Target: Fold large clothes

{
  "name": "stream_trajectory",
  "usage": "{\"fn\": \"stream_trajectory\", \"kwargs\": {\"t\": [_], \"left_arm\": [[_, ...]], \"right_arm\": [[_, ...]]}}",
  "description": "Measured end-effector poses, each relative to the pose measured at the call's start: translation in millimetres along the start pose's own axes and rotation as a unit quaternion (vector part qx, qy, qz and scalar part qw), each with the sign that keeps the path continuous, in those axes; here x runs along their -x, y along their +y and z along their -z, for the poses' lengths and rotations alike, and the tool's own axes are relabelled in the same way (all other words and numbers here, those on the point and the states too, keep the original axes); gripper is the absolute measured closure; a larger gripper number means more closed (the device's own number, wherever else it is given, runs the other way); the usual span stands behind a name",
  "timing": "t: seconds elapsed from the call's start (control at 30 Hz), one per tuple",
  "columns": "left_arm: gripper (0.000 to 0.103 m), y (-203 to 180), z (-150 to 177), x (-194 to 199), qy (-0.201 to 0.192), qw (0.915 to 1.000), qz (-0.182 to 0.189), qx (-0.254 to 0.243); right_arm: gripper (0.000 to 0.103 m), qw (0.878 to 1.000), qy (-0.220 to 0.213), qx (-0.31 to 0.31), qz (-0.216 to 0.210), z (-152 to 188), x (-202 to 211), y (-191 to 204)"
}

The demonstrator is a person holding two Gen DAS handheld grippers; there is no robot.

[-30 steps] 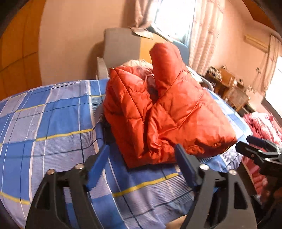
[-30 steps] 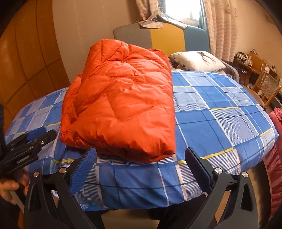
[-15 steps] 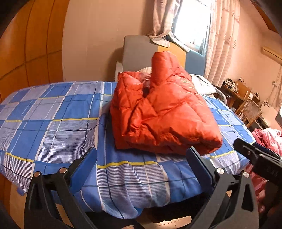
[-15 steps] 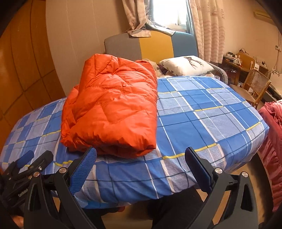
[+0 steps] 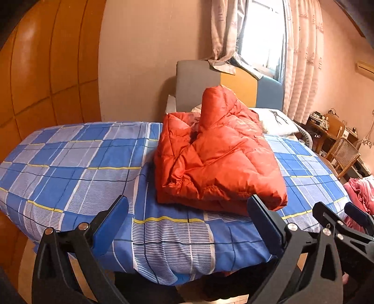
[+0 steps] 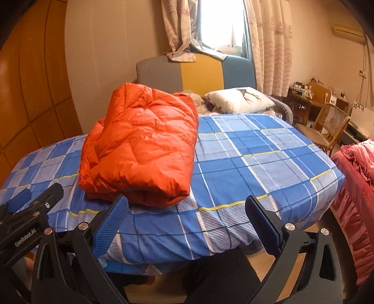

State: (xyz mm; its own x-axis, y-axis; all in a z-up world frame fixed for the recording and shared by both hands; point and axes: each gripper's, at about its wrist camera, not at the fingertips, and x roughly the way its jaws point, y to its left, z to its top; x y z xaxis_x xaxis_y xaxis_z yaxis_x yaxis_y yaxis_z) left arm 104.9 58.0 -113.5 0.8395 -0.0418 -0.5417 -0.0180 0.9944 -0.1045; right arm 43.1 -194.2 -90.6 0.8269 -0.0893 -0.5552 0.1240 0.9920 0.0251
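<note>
Bed: the bed carries a blue, white and yellow checked sheet; its near edge curves down just in front of both grippers.
Jacket: the orange padded jacket lies folded in a thick bundle on the bed, toward the wooden wall side, one puffed part standing up at its far end.
Headboard: a grey, yellow and blue headboard stands behind the bed, below a curtained window.
Pillow: a white pillow lies at the head of the bed, beside the jacket.
Room: orange wood panels line one side; a cane chair and a cluttered desk stand on the other.
Left gripper: the left gripper has its jaws released and spread wide, having just been opening, with nothing between them; it is clear of the jacket.
Right gripper: the right gripper has its jaws spread, holding nothing.
Left wrist view only: the jacket's open, crumpled side.
Right wrist view only: the jacket's smooth quilted top, and a pink ruffled cover beside the bed.
</note>
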Motion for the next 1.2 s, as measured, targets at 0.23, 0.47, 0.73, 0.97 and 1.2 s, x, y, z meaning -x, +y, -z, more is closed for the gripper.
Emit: {"fn": "stream_trajectory", "kwargs": {"t": [0.23,0.47,0.73,0.97,1.2], "left_arm": [[0.002,-4.7,-4.2,23.2,-0.035,0.9992,-0.013,-0.011],[0.002,-8.9,-7.0,38.6,-0.057,0.9983,-0.004,-0.015],[0.002,-16.2,-3.7,39.2,-0.056,0.9979,-0.005,-0.034],[0.002,-17.1,-0.8,38.2,-0.055,0.9980,-0.003,-0.031],[0.002,-14.7,2.4,28.5,-0.033,0.9991,-0.007,-0.024]], "right_arm": [[0.003,1.000,-0.014,0.011,-0.002,-2.0,12.6,3.2],[0.003,1.000,-0.016,0.015,-0.002,-1.3,15.5,5.0],[0.003,1.000,-0.009,0.003,0.004,0.6,13.4,-2.6],[0.003,1.000,-0.004,0.004,0.003,1.7,9.4,-3.2],[0.003,1.000,0.002,0.000,0.001,2.6,6.0,-4.2]]}}
